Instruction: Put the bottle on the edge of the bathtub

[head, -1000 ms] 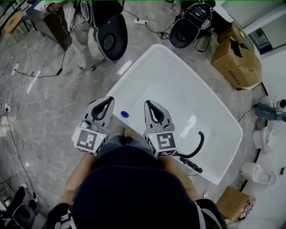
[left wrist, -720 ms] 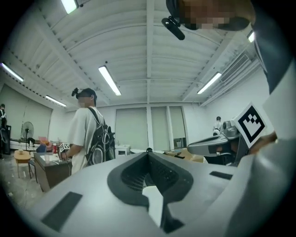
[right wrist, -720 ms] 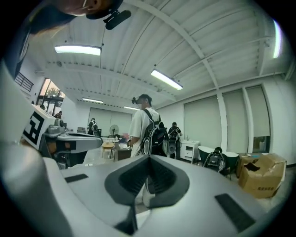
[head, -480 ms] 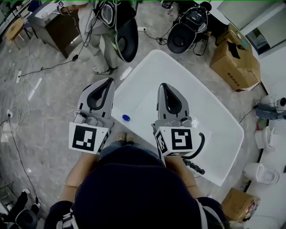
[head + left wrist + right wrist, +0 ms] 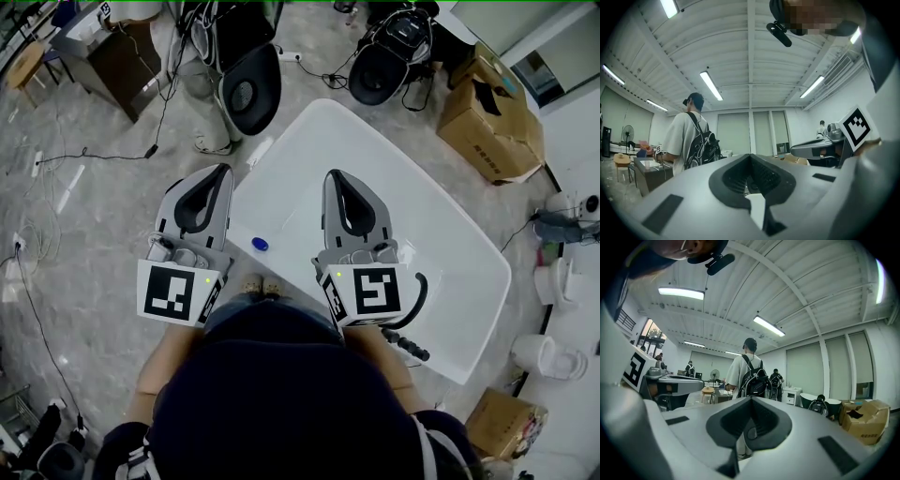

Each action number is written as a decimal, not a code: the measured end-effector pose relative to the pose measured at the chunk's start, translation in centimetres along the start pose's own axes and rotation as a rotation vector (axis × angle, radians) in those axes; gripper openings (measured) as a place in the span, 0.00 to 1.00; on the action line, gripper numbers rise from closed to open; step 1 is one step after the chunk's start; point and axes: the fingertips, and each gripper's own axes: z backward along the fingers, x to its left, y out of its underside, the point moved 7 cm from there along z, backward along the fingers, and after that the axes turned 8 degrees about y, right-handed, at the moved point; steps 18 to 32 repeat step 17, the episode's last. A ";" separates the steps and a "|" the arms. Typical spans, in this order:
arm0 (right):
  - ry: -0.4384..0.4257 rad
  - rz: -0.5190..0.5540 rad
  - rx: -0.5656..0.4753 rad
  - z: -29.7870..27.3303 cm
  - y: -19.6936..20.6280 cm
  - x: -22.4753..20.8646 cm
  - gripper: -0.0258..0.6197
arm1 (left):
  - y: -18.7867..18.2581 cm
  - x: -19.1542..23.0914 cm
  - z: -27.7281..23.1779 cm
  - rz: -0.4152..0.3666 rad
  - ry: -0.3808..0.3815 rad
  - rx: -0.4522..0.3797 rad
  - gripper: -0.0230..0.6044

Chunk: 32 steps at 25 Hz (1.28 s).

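The white bathtub (image 5: 441,225) lies slantwise below me in the head view. On its near left rim stands the bottle (image 5: 260,244), of which only the round blue top shows from above. My left gripper (image 5: 221,172) is held high, left of the bottle, its jaws shut and empty. My right gripper (image 5: 335,176) hovers over the tub's near end, right of the bottle, also shut on nothing. Both gripper views look level across the room: the left gripper (image 5: 750,154) and right gripper (image 5: 751,398) each show tips meeting. Neither shows bottle or tub.
A black curved shower hose (image 5: 412,305) hangs over the tub's near rim. Black seats or bags (image 5: 251,94) lie beyond the tub, cardboard boxes (image 5: 492,112) at the far right. A person with a backpack (image 5: 750,376) stands nearby. Cables (image 5: 103,150) cross the floor.
Both grippers have come up towards my head and look larger than one second ago. In the last half second they drifted slightly left. The bottle stayed on the rim.
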 end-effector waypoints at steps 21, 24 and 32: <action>-0.047 -0.031 -0.012 1.6 1.4 -1.9 0.08 | 0.8 -3.2 -0.7 -0.005 -0.029 0.014 0.07; -0.047 -0.031 -0.012 1.6 1.4 -1.9 0.08 | 0.8 -3.2 -0.7 -0.005 -0.029 0.014 0.07; -0.047 -0.031 -0.012 1.6 1.4 -1.9 0.08 | 0.8 -3.2 -0.7 -0.005 -0.029 0.014 0.07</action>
